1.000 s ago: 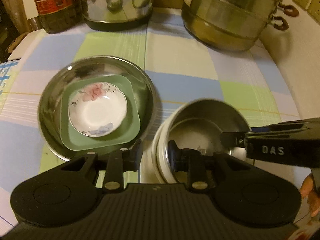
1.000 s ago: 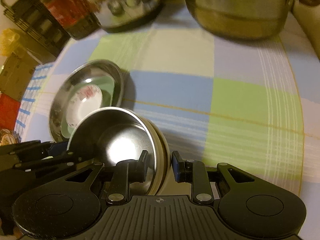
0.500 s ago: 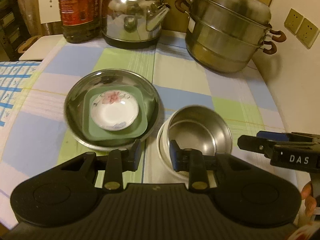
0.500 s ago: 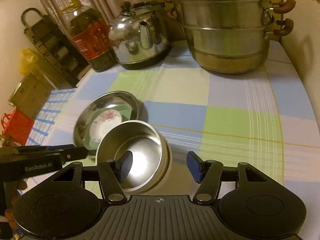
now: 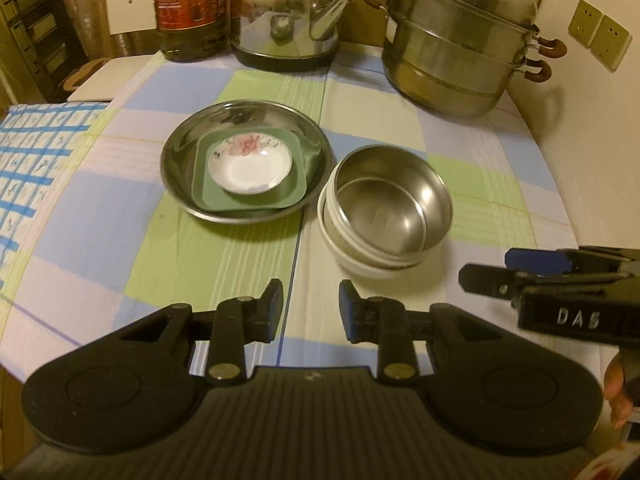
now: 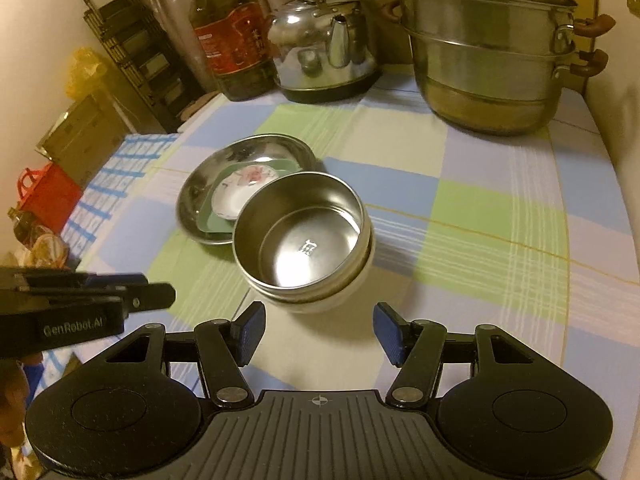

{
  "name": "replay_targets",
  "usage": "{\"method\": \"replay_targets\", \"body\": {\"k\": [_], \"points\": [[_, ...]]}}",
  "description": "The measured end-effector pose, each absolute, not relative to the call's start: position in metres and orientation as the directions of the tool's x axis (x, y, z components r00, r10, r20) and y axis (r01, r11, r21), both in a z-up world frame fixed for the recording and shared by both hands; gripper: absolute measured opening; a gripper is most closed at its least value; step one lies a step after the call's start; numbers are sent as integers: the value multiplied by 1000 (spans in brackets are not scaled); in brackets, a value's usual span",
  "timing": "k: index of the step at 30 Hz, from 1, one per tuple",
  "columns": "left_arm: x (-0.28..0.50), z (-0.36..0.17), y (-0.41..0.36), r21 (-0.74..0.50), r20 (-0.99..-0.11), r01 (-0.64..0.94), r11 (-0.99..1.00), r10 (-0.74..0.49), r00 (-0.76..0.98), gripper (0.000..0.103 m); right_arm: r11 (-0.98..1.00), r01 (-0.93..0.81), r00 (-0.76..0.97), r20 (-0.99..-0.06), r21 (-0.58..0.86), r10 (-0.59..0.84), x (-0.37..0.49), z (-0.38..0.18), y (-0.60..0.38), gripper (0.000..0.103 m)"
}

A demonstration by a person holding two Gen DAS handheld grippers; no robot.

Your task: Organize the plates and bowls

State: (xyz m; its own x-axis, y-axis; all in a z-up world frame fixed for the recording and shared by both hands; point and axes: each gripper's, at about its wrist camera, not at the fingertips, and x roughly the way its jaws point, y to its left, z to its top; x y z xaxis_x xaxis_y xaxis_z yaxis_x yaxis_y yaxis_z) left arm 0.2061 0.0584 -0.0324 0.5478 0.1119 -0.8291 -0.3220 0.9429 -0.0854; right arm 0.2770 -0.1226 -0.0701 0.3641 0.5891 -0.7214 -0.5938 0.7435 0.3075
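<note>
Left wrist view: the steel bowl (image 5: pixel 394 204) is seen nested in a white bowl (image 5: pixel 352 262) on the desk (image 5: pixel 480 184), beside stacked plates (image 5: pixel 248 168); the jaws of both left gripper (image 5: pixel 310 312) and right gripper (image 6: pixel 318 334) are released, nothing held.

Your right gripper (image 6: pixel 319 334) no longer pinches the rim of the steel bowl (image 6: pixel 304 236); its jaws stand apart and empty. The bowl sits level in the white bowl (image 6: pixel 340 298) instead of tipped. Both your grippers, the left gripper (image 5: pixel 311 312) too, are now pulled back, clear of the dishes.
</note>
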Motion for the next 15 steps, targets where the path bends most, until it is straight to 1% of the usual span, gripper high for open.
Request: {"method": "replay_targets", "body": {"k": [3, 9, 15], "points": [[195, -32, 54, -76, -829, -340, 937, 130, 544, 27, 743, -586, 362, -715, 324, 598, 276, -71, -126, 60], [186, -32, 53, -70, -830, -359, 931, 145, 538, 27, 742, -608, 369, -727, 282, 579, 266, -73, -126, 60], [188, -35, 58, -68, -831, -339, 939, 135, 540, 27, 751, -578, 362, -724, 319, 587, 263, -77, -129, 60]]}}
